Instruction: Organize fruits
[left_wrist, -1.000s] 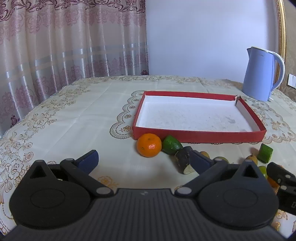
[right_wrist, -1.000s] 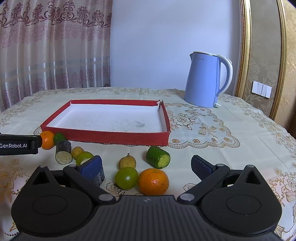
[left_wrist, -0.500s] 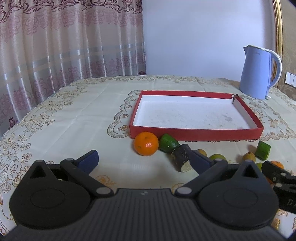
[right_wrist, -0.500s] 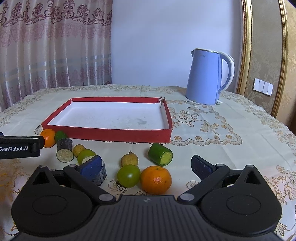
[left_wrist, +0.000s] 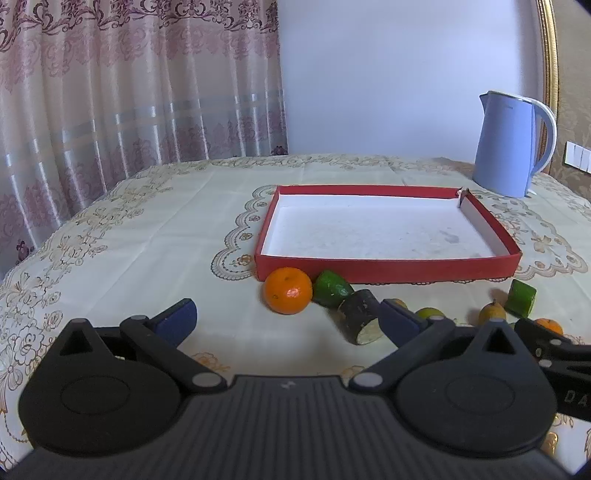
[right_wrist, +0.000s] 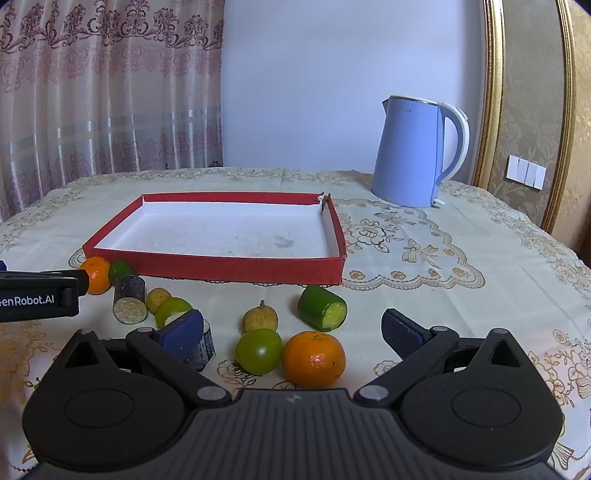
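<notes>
Both grippers drawn back slightly from red tray (right_wrist: 236, 266); left gripper (left_wrist: 286, 321) and right gripper (right_wrist: 293, 330) wide open, empty; fruits on tablecloth (right_wrist: 443, 266).

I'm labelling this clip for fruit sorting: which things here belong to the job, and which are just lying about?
Belongs to the job:
- shallow red cardboard tray, nothing in it yet
- two round orange mandarins
- round green fruit
- small yellow-brown fruit
- green cut cylinder piece
- dark-skinned cut cylinder piece
- open left gripper, open right gripper

Just lying about:
- pale blue electric kettle
- patterned curtain
</notes>
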